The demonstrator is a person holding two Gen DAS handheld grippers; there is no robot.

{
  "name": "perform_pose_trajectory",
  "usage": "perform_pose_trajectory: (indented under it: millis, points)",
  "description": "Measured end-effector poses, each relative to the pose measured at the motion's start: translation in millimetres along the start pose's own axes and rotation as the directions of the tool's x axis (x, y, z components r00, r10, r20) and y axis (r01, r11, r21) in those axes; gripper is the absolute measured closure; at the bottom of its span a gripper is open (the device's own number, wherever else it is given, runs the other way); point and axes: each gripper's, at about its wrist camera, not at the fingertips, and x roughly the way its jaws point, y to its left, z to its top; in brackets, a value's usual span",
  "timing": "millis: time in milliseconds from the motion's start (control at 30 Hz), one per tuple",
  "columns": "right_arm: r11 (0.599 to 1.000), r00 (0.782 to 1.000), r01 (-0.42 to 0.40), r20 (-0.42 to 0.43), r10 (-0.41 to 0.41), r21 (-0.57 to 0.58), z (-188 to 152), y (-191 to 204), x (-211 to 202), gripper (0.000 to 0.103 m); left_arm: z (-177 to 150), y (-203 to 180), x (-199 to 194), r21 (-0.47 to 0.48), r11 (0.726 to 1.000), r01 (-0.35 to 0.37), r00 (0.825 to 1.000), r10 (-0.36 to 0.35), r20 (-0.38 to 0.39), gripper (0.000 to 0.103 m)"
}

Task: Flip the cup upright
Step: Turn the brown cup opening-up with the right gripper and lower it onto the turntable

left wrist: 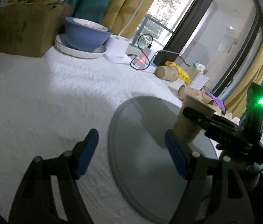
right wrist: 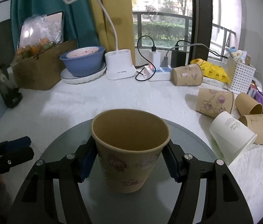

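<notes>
We see the brown paper cup (right wrist: 130,149) standing upright, mouth up, on the round grey tray (right wrist: 196,140), near its middle. Our right gripper (right wrist: 129,160) has its blue pads (right wrist: 87,160) against both sides of the cup's wall. Our left gripper (left wrist: 131,155) hangs spread wide over the tray's left edge, holding nothing. Other paper cups (right wrist: 213,102) lie tipped over to the right of the tray.

Left gripper (left wrist: 131,153) has its jaws spread wide over the grey round tray (left wrist: 140,168). Right gripper (left wrist: 196,118) is clamped on the brown paper cup (left wrist: 189,128), standing upright on the tray.
</notes>
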Motion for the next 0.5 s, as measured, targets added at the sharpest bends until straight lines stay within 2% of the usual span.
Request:
perform_pose_trajectory:
  millis: [500]
  points:
    - [1.0, 1.0, 0.008, -0.01, -0.008, 0.007, -14, 0, -14, 0.034, 0, -5, -4, 0.032, 0.999, -0.031, 0.999, 0.03, 0.025, 0.028]
